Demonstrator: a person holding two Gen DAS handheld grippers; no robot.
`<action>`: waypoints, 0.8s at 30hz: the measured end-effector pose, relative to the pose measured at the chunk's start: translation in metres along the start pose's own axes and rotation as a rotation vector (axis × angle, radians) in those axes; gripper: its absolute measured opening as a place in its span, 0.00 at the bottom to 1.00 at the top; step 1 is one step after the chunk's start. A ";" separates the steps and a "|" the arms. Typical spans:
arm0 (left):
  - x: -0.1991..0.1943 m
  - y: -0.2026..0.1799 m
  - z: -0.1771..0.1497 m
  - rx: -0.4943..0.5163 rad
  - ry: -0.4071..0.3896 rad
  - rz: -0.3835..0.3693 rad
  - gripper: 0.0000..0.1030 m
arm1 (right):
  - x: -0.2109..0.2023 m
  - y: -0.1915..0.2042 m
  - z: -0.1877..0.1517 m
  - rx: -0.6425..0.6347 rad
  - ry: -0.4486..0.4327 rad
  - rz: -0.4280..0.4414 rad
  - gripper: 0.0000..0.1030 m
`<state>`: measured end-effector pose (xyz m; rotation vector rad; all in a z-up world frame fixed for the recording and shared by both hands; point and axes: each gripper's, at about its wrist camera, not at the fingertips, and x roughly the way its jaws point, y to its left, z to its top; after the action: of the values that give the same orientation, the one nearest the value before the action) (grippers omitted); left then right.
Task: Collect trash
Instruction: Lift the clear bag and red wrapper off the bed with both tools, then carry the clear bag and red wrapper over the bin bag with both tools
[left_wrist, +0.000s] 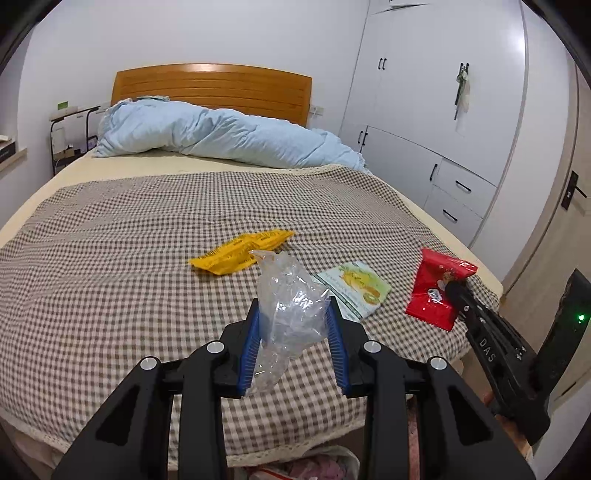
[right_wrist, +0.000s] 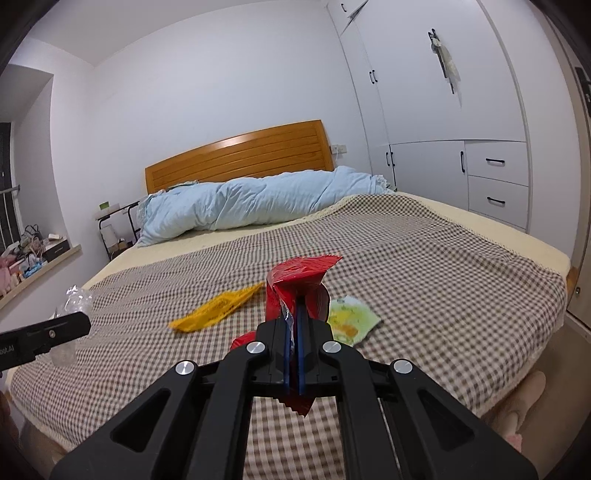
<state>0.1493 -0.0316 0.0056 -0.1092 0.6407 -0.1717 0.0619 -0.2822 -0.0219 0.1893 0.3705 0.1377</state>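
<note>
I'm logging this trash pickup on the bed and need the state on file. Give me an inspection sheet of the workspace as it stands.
Surface: checked blanket spread over the bed, flat.
Job's things: crumpled clear plastic bag and red wrapper, both held; yellow wrapper and green-and-white packet lying on the blanket, apart.
Clutter: light blue duvet bunched by the wooden headboard.
Grippers: left gripper shut on the clear plastic bag; right gripper shut on the red wrapper.
Cables: nothing seen.
Surroundings: white wardrobe with drawers beside the bed; cluttered window sill; bedside rack.
</note>
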 end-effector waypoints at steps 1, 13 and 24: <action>-0.002 -0.001 -0.006 -0.002 0.001 -0.011 0.31 | -0.003 0.000 -0.003 -0.002 0.001 0.003 0.03; -0.053 -0.006 -0.054 -0.032 -0.080 -0.113 0.31 | -0.058 0.003 -0.026 -0.103 -0.030 0.066 0.03; -0.094 0.009 -0.079 -0.044 -0.113 -0.147 0.31 | -0.096 -0.006 -0.044 -0.152 -0.013 0.123 0.03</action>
<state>0.0290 -0.0084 -0.0039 -0.2070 0.5234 -0.2912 -0.0427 -0.2973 -0.0303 0.0622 0.3342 0.2846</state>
